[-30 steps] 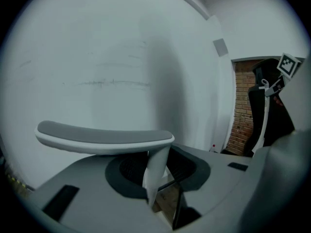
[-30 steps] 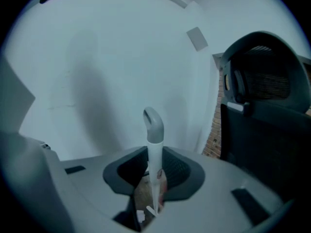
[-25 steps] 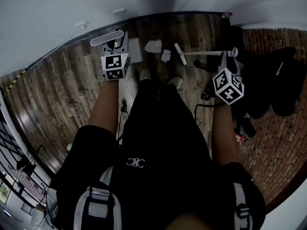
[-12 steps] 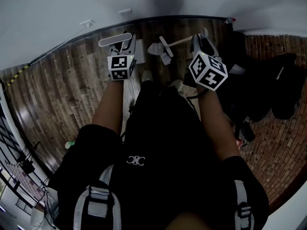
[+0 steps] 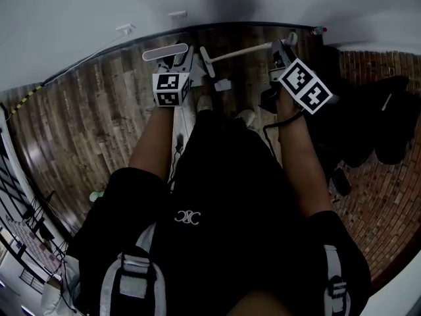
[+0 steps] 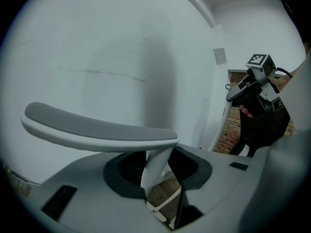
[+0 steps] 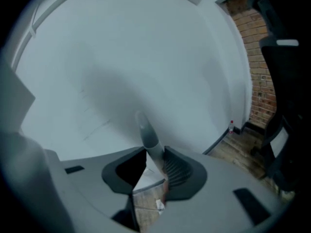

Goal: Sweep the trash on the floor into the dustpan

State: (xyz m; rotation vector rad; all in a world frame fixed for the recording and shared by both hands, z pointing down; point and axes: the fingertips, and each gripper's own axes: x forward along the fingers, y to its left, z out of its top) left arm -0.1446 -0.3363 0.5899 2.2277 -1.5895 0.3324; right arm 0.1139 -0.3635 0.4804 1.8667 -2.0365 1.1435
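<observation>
While my left gripper (image 6: 155, 176) clamps the one dustpan handle (image 6: 99, 127), my right gripper (image 7: 153, 171) clamps the one broom (image 5: 233, 54), near one paper scrap (image 5: 222, 84).

Floor (image 5: 92, 117) looks grainy wood, dustpan handle (image 6: 97, 127) smooth matt plastic

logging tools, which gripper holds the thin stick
The right gripper: its jaws clamp the thin broom handle; the left gripper holds the wide-topped dustpan handle.

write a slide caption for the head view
Seen from above, the left gripper holds the dustpan handle while the right gripper holds the broom near a paper scrap.
</observation>
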